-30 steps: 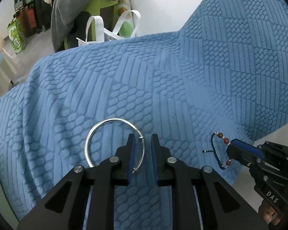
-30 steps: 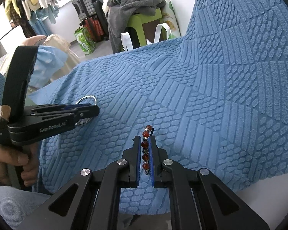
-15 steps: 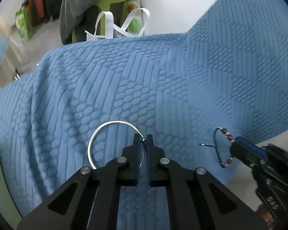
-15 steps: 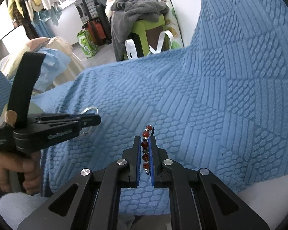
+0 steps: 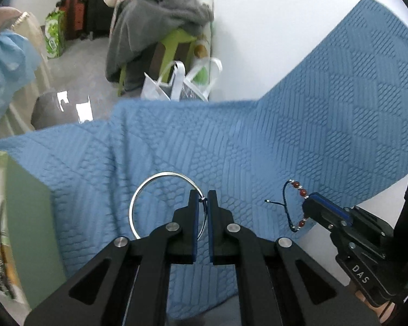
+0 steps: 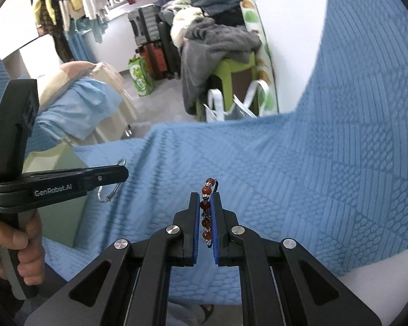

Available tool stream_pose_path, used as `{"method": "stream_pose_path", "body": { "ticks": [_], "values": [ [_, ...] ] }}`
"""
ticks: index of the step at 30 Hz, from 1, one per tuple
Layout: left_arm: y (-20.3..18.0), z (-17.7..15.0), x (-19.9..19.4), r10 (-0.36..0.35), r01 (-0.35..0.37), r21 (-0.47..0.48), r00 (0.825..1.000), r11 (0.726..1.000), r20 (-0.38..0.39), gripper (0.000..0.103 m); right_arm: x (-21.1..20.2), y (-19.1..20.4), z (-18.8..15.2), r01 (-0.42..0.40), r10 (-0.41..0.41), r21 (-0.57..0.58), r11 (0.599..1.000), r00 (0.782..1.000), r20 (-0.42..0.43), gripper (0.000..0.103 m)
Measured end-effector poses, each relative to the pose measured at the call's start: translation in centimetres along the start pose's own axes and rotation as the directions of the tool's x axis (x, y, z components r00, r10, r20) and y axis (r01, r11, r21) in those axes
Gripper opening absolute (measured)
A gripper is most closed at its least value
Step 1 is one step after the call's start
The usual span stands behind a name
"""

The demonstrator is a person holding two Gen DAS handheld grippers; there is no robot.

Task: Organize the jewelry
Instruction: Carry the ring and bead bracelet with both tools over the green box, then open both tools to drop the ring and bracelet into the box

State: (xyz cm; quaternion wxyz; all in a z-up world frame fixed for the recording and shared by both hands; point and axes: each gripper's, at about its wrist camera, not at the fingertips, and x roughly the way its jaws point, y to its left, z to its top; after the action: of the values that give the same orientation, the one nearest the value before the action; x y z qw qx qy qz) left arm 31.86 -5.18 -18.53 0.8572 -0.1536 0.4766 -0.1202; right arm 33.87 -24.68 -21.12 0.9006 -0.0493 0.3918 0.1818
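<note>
The silver bangle [image 5: 166, 203] is a thin metal ring, and the left gripper [image 5: 201, 206] has its jaws pinched tight on just one side of it. The rest of the ring sticks out to the left, up in the air above the blue blanket [image 5: 285, 141]. The grip is only on a skinny wire — so the ring can swing, twist, or slide out if the hand shakes or moves fast. If it drops, it likely lands soft on the blanket, but it can roll off the edge to the floor.

The bead bracelet [image 6: 206, 212] has red beads on a dark cord. The right gripper [image 6: 205, 217] has its jaws closed on the beads, with a few beads poking out past the tips. Round beads are slippery, so they can pop out of the squeeze. In the left view a loose cord end [image 5: 274, 203] hangs off to the side — it can catch on the bangle or on the bumpy blanket.

The two grippers are near each other, so they can bump and knock a piece loose.

A pale green box [image 5: 27, 217] sits just left of the bangle. It may be where the jewelry goes, but I cannot tell. The ring can hit its edge on the way in.
</note>
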Motion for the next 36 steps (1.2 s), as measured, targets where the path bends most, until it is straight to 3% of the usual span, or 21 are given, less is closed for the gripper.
{"method": "stream_pose_path", "body": {
  "ticks": [11,21,26,36],
  "values": [
    [4.2,1.4,-9.4,0.067,-0.065,-0.016,0.990,0.998,0.124,0.005,-2.7,7.9,4.0,-0.070,0.077,-0.076,0.995,0.993,0.086,0.006],
    [9.0,0.8,-16.0,0.123,-0.113,-0.063,0.972,0.992,0.201,0.005,-3.2,15.7,6.0,-0.146,0.164,-0.160,0.976,0.981,0.101,0.006],
    [12.3,-0.8,-17.9,0.163,-0.144,-0.103,0.965,0.984,0.206,0.005,-2.3,20.3,5.8,-0.200,0.218,-0.202,0.959,0.973,0.071,0.006],
    [18.8,-5.5,-17.4,0.192,-0.169,-0.181,0.974,0.969,0.118,0.005,2.1,27.8,2.0,-0.279,0.266,-0.247,0.928,0.960,-0.087,0.006]
  ]
}}
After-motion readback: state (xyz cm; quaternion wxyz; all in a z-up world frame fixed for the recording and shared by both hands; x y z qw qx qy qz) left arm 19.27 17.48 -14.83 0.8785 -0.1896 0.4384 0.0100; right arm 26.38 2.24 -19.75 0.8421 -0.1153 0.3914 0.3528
